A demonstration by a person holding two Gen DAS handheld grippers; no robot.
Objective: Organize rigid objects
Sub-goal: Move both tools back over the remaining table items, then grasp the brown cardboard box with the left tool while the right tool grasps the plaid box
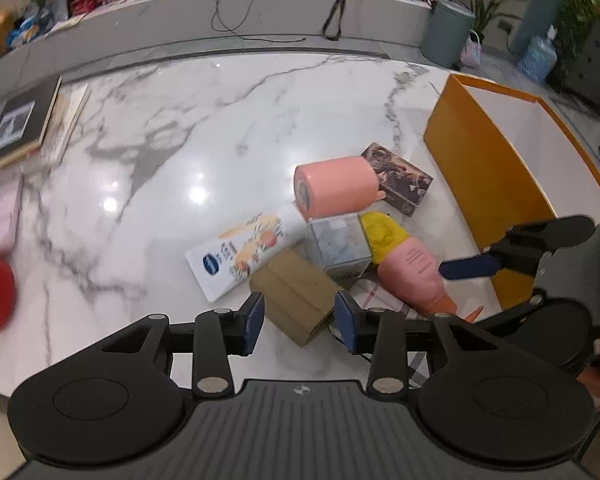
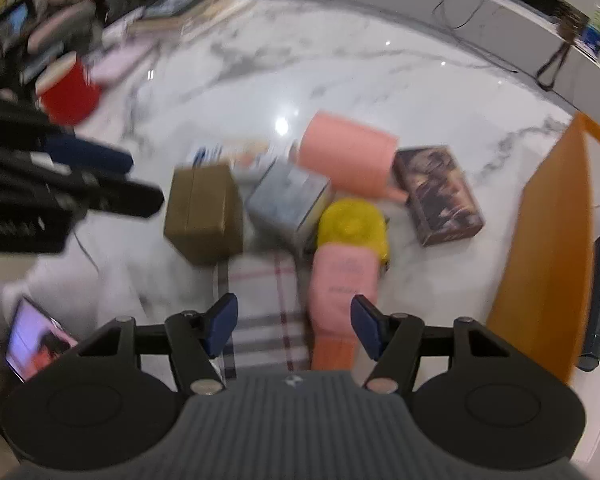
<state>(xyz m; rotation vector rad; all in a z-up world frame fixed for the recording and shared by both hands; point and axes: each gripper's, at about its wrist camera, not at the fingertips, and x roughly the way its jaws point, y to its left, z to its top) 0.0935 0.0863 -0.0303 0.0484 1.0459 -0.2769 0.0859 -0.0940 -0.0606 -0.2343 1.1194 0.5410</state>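
A pile of items lies on the marble table: a brown box [image 1: 296, 296] [image 2: 204, 210], a white printed carton [image 1: 240, 254], a grey-blue cube box [image 1: 337, 246] [image 2: 286, 200], a pink cylinder [image 1: 336, 190] [image 2: 346, 156], a dark patterned box [image 1: 398, 178] [image 2: 438, 196] and a pink bottle with a yellow cap [image 1: 410, 270] [image 2: 346, 268]. My left gripper [image 1: 300, 322] is open, its jaws on either side of the brown box's near end. My right gripper [image 2: 294, 324] is open above the pink bottle and a plaid cloth [image 2: 260, 312].
An open orange box [image 1: 496, 176] [image 2: 548, 248] stands at the right. Books [image 1: 24, 124] lie at the far left, with a red container [image 2: 70, 94] near them. A phone [image 2: 36, 338] lies at the near left edge. A counter with clutter runs behind the table.
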